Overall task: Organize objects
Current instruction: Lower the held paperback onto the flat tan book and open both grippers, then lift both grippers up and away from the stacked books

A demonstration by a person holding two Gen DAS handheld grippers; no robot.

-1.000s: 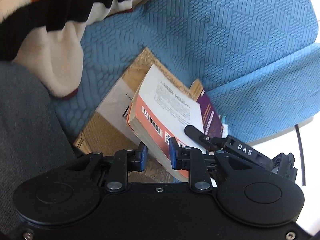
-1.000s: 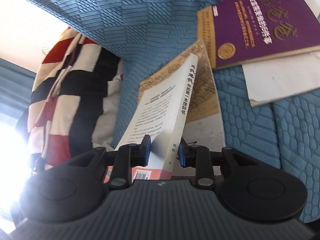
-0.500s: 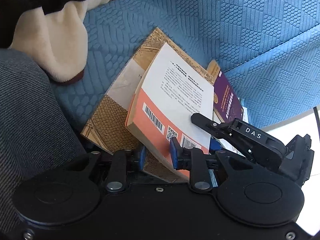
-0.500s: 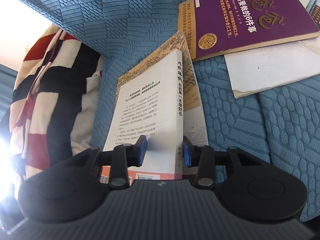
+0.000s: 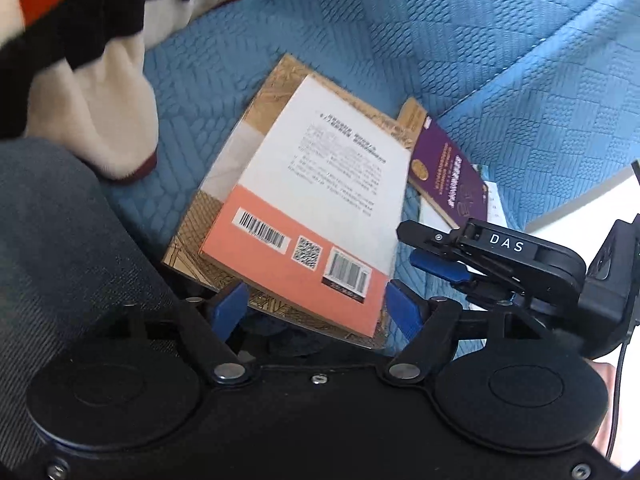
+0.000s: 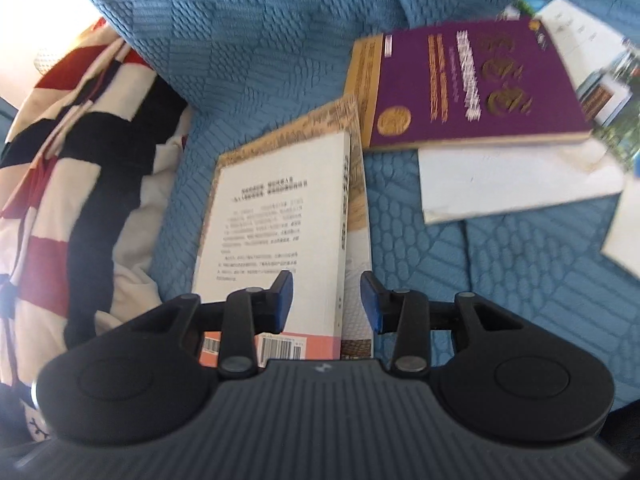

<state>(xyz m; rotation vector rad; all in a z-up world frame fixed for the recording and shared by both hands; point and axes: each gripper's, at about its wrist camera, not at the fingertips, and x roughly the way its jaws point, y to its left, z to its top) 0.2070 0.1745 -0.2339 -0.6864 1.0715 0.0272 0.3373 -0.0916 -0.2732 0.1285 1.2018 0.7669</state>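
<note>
Spreading wide: left gripper [image 5: 316,304], jaws just opened, book [image 5: 312,216] released | right gripper [image 6: 326,300] parted, empty

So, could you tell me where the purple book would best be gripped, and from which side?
Probably by its long lower edge, coming in low from the near side. The purple book lies flat, front cover up, on white papers and overhangs them toward the gold-patterned book. That free edge likely gives the pads room above and below. Its far side is crowded by more printed sheets.
</note>
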